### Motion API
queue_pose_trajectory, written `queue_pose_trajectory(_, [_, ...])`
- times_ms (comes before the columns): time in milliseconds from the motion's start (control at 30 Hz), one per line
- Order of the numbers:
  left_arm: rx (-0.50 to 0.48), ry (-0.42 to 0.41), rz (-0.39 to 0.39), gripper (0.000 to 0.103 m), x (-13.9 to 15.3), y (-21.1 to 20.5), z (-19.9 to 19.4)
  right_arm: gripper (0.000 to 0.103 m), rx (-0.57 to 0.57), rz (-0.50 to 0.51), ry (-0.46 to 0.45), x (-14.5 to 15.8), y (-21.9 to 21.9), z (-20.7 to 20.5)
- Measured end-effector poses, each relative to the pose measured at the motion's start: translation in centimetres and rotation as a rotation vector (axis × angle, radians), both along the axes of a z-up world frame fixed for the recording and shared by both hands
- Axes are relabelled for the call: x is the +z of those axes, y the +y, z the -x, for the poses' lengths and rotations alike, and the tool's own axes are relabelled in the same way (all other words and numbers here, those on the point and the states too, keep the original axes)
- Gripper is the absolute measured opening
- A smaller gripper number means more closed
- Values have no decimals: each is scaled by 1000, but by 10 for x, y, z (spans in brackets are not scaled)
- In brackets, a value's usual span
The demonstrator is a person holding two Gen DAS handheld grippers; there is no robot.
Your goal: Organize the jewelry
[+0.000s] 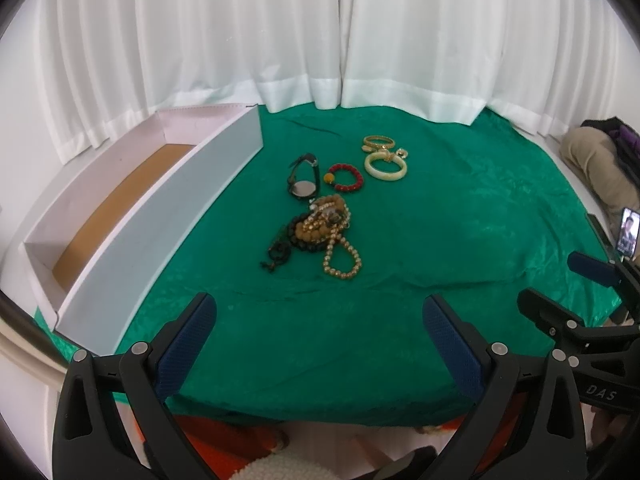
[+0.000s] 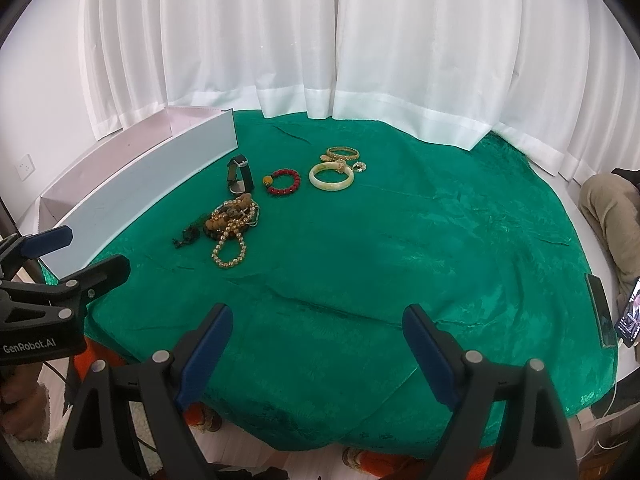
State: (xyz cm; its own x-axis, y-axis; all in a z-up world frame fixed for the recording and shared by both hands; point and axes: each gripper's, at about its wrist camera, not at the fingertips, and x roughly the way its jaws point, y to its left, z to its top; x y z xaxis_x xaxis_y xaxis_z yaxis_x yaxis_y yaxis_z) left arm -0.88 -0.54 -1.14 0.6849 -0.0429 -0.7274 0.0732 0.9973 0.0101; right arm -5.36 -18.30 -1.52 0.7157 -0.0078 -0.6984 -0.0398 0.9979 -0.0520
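Both the left gripper [image 1: 320,312] and right gripper [image 2: 318,322] are held wide apart, nothing gripped, at the near edge; the jewelry [image 1: 320,228] is seen heaped mid-cloth [image 1: 460,220], right of the box [image 1: 160,216].

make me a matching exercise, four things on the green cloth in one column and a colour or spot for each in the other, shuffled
Things:
1. beaded bracelet
2. bangle
3. watch
4. box

Descriptions:
A. cream, just in front of the gold bracelets
B. white, along the left edge of the cloth
C. red with one yellow bead
D. black strap, nearest the box

Pairs: 1-C, 2-A, 3-D, 4-B
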Motion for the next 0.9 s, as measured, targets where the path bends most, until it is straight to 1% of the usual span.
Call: queue_pose_trajectory(900, [4, 16, -8, 103, -1, -3, -2, 89, 4, -3, 2, -4, 5, -1])
